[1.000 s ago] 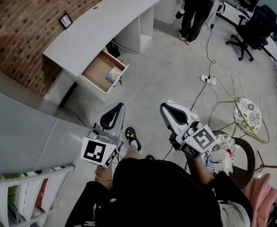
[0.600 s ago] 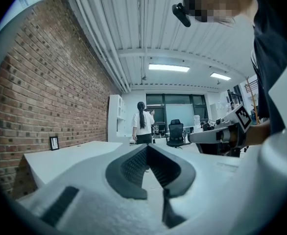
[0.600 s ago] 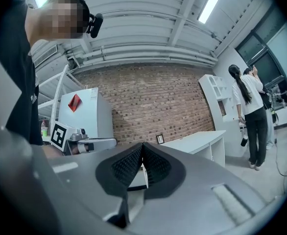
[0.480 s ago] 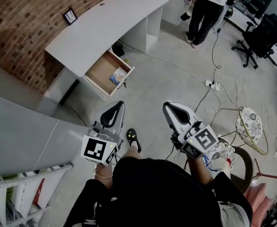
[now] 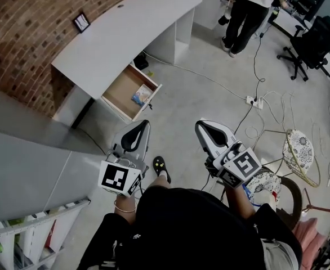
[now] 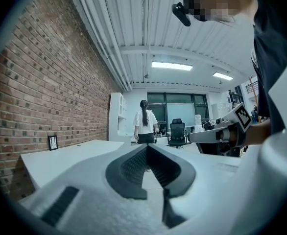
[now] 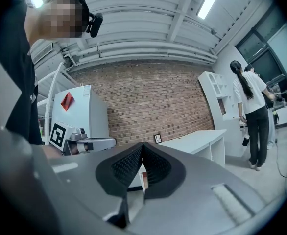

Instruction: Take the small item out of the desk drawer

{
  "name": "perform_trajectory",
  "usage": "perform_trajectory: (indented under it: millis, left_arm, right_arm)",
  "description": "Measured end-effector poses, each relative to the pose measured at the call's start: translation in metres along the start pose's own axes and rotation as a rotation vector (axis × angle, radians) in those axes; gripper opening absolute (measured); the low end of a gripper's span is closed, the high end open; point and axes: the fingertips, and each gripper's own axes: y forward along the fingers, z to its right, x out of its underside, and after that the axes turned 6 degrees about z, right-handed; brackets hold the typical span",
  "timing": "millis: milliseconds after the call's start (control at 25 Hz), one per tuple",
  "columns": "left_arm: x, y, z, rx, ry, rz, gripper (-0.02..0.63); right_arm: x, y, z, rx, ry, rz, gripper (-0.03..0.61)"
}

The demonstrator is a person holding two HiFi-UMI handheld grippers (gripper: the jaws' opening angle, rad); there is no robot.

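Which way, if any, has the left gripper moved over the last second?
Yes, slightly. In the head view the left gripper, shut and empty, now sits nearer the open desk drawer than before.

Clear run to the drawer
Bare floor (image 5: 179,108) reaches the open drawer (image 5: 119,89) far left; desk (image 5: 120,30) overhangs its far end, grey partition (image 5: 24,151) crowds near left, cable (image 5: 201,76) crosses the floor right.

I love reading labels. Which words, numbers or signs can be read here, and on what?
No text can be read.
Left gripper and right gripper: square marker patterns, no letters.
Small item in drawer: print too small.
Frame on desk: too small.
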Motion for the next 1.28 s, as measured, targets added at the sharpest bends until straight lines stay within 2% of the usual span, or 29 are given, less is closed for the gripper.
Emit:
perform_trajectory:
  millis: [760, 1280]
  left_arm:
    - [0.004, 0.053, -0.085, 0.106, -0.042, 0.011, -0.002]
    - [0.011, 0.061, -0.141, 0.103, -0.061, 0.026, -0.002]
  right_arm:
    - [-0.007, 0.084, 0.030, 0.106, -0.030, -0.006, 0.006]
    - [0.000, 0.141, 0.035, 0.096, -0.062, -0.036, 0.006]
